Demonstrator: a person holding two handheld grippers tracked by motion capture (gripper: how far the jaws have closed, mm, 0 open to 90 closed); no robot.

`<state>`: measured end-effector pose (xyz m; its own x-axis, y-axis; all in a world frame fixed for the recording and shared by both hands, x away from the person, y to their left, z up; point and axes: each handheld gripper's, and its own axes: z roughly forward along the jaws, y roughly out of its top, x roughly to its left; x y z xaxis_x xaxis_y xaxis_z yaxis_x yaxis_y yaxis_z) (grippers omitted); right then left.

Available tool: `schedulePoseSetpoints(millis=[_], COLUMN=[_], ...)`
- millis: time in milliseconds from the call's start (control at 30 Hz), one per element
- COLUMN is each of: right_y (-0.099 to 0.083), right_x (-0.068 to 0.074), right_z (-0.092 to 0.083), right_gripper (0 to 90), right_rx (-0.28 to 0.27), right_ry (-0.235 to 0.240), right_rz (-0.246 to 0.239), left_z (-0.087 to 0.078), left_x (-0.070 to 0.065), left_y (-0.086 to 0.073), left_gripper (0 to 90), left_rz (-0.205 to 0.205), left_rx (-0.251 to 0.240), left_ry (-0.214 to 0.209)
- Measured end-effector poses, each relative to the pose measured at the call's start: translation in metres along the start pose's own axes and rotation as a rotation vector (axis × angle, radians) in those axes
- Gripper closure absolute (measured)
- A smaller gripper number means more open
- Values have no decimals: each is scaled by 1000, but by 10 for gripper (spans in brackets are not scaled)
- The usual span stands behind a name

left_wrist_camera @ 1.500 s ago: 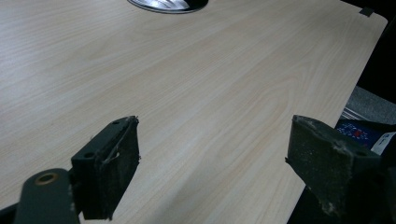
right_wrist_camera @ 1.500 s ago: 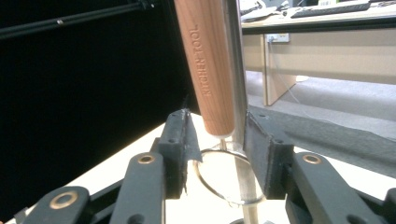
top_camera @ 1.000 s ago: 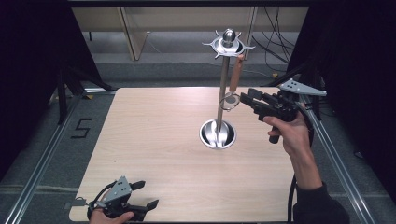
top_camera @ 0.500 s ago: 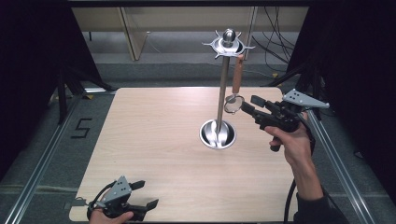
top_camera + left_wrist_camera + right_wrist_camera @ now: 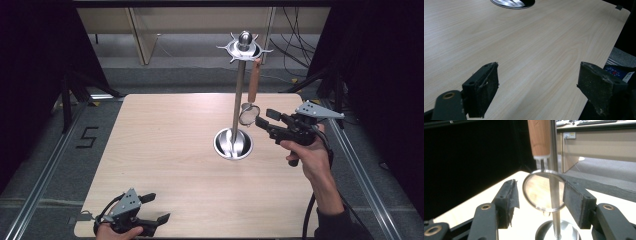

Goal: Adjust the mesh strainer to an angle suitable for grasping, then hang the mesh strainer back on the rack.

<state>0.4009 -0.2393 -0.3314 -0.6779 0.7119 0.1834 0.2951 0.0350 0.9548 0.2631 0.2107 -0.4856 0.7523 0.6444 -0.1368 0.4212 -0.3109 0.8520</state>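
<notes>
A steel utensil stand [image 5: 239, 95] rises from a round base [image 5: 233, 143] right of the table's middle. From a hook on its top ring hangs a small strainer [image 5: 247, 114] with a wooden handle [image 5: 254, 81]. My right gripper [image 5: 262, 119] is level, with its tips just right of the strainer's ring. Its jaws have just been opening. In the right gripper view the ring [image 5: 541, 191] shows in the gap of the right gripper [image 5: 541, 194], the pads not pressing on it. My left gripper [image 5: 156, 207] lies open at the table's front left, nothing between its pads [image 5: 485, 87].
The wooden table [image 5: 165, 145] has bare room across its left and middle. The stand's base [image 5: 512, 2] shows at the far edge of the left gripper view. Dark curtains flank the table, with metal rails along the floor and cables behind the stand.
The right gripper's jaws have spread wider beside the strainer's ring, and the hand has sunk slightly. The strainer still hangs from the stand. The left gripper has not moved.
</notes>
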Motion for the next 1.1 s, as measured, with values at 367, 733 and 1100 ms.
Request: schedulePoseSetpoints(millis=[367, 733, 1100], right_y=[-9, -19, -26], right_x=[1, 6, 4], right_z=[1, 3, -1], right_gripper=[444, 430, 429], right_rx=[36, 68, 92], right_ry=[15, 22, 20], right_rz=[8, -8, -9], left_z=[-1, -1, 0], left_x=[2, 0, 1], left_y=[1, 1, 2], left_gripper=[163, 163, 162], left_rz=[9, -19, 1], left_rx=[-10, -19, -26], left_ry=[-6, -13, -23])
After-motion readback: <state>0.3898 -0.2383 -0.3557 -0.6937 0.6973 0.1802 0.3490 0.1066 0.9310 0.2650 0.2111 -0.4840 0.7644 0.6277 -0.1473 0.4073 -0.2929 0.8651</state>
